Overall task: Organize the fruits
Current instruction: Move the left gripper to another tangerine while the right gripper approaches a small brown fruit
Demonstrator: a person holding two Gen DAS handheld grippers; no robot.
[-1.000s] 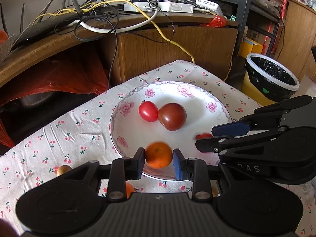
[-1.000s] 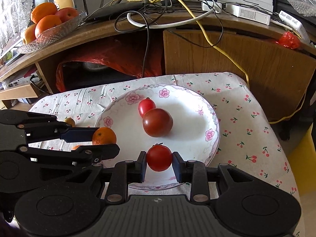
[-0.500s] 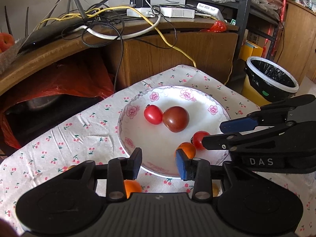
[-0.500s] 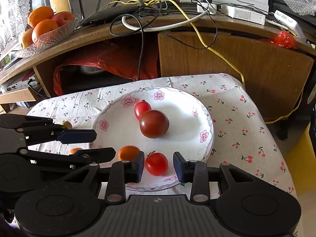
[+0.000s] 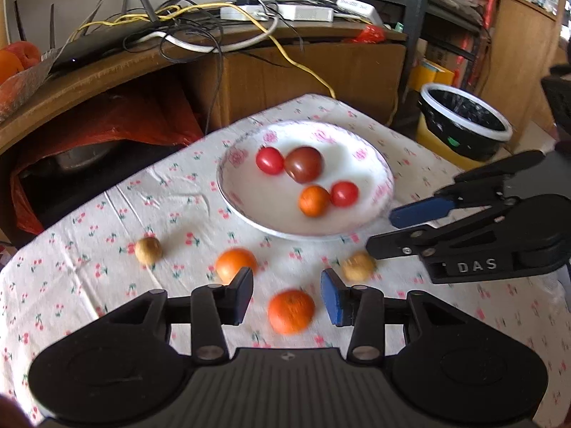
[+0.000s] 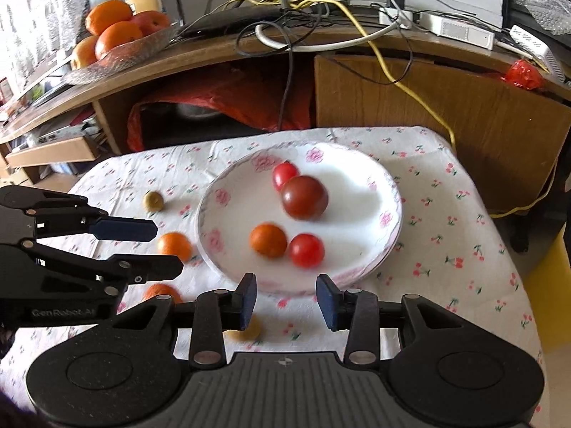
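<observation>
A white flowered plate (image 5: 371, 214) (image 6: 360, 267) holds a small red tomato (image 5: 269, 160), a dark tomato (image 5: 304, 169), an orange (image 5: 314, 200) (image 6: 268, 240) and another red tomato (image 5: 344, 194) (image 6: 306, 250). My left gripper (image 5: 287, 297) is open and empty, above an orange (image 5: 291, 311) on the cloth. My right gripper (image 6: 286, 301) is open and empty at the plate's near rim. Another orange (image 5: 235, 264) and two small brown fruits (image 5: 148, 249) (image 5: 358, 266) lie on the cloth.
The table has a cherry-print cloth (image 6: 456, 221). Behind it stands a wooden desk (image 6: 392, 82) with cables and a glass bowl of fruit (image 6: 117, 39). A black-lined bin (image 5: 464, 121) stands to the right, beyond the table edge.
Both grippers opened, dropped the orange and the red tomato onto the plate, and pulled back toward the near side of the table.
</observation>
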